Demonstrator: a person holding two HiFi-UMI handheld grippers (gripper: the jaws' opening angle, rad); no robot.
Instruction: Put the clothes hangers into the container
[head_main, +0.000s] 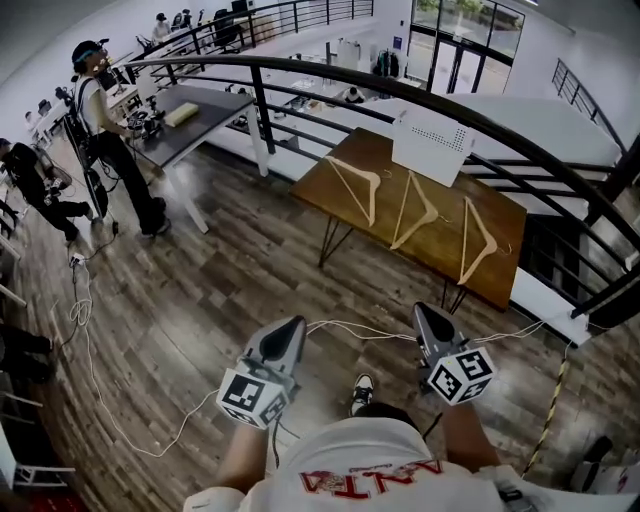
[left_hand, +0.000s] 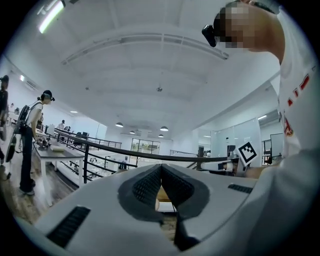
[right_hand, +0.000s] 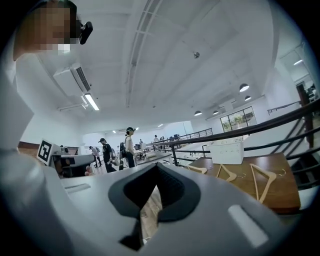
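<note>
We find three wooden clothes hangers (head_main: 401, 212) lying flat in a row on the brown table (head_main: 510, 240), at the far right of the scene. The white container (head_main: 432, 148) stands at the table's far edge, just beyond them, and no hanger is in it. The left gripper (head_main: 296, 322) and the right gripper (head_main: 425, 310) sit side by side near us, well short of the table. Both have their jaws clenched together, with nothing between them.

— What's ahead of the right gripper (head_main: 424, 312)?
— A wooden table (head_main: 445, 240), well apart from it.
— And on it?
— Three wooden hangers (head_main: 402, 214) side by side; a white container (head_main: 432, 147) at the far edge beyond them.
</note>
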